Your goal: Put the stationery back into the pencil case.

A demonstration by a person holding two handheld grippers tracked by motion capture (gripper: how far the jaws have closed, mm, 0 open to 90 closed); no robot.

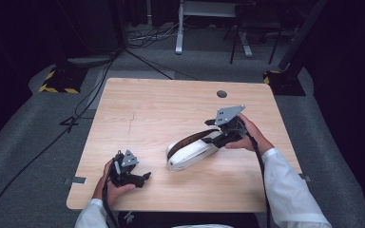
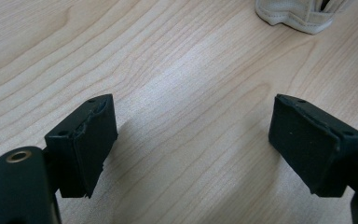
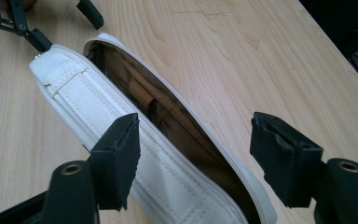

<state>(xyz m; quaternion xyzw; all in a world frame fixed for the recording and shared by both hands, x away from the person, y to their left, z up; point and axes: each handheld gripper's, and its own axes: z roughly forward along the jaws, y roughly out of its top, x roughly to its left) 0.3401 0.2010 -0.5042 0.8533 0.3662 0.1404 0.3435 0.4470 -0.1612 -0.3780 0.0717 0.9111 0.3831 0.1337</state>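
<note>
free: bare table (image 1: 171,102) all round | obstacle: open white pouch (image 1: 190,153) mid-table

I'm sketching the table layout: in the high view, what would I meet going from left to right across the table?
Left claw → white pouch, lying open → right claw at the pouch's far end.

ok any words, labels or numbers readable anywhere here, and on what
None can be read.
The white pouch shows plain stitching and a brown lining, no label or print.
The table is bare wood grain.
The yellow-black hazard stripes on the floor stand are a pattern, not text.
</note>
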